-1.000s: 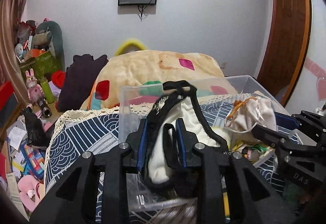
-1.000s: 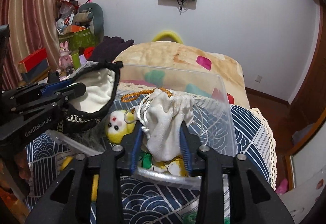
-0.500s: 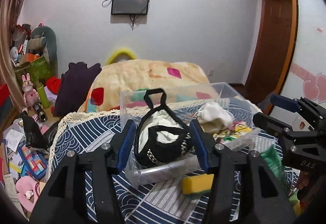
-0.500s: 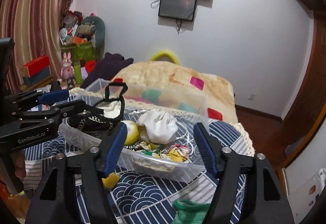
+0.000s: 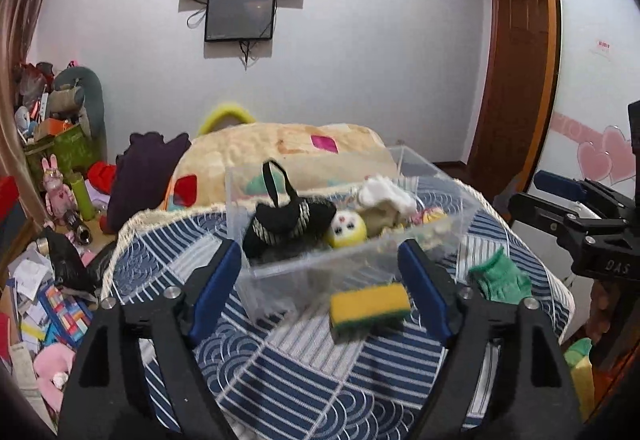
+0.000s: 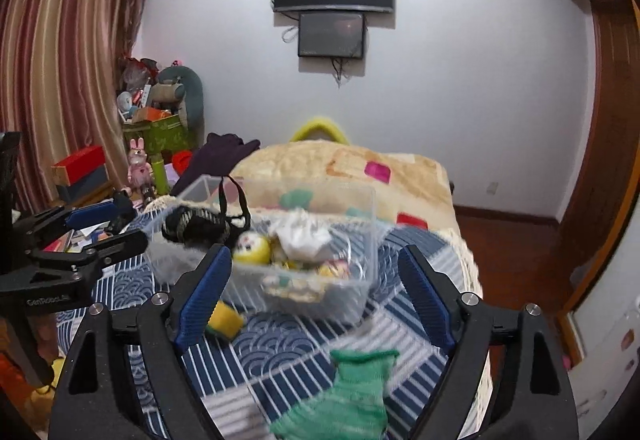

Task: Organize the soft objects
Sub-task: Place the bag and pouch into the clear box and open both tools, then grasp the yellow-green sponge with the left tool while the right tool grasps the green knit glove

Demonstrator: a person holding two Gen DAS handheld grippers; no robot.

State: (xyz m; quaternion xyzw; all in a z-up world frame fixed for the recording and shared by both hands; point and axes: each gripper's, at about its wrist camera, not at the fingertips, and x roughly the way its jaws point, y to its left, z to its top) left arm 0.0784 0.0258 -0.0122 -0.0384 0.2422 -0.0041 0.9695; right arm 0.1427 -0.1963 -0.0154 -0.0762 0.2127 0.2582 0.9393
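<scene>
A clear plastic bin (image 5: 360, 256) (image 6: 340, 292) stands on the blue patterned cloth. In it lie a black pouch (image 5: 288, 220) (image 6: 200, 226), a yellow face toy (image 5: 347, 231) (image 6: 252, 248) and a white drawstring bag (image 5: 386, 195) (image 6: 302, 236). A yellow-green sponge (image 5: 370, 307) (image 6: 225, 319) lies in front of the bin. A green knit sock (image 5: 500, 280) (image 6: 348, 396) lies on the cloth to the right. My left gripper (image 5: 320, 292) is open and empty, back from the bin. My right gripper (image 6: 314, 296) is open and empty, also back from it.
The cloth covers a table (image 5: 288, 372) with a lace edge. Behind it is a bed with a beige blanket (image 5: 280, 147). Cluttered toys and boxes (image 5: 52, 167) fill the left side. A wooden door (image 5: 516, 79) is at the right.
Both grippers let go of the black pouch and white bag into the bin, opened wide and pulled back and up. The sponge and green sock came into view.
</scene>
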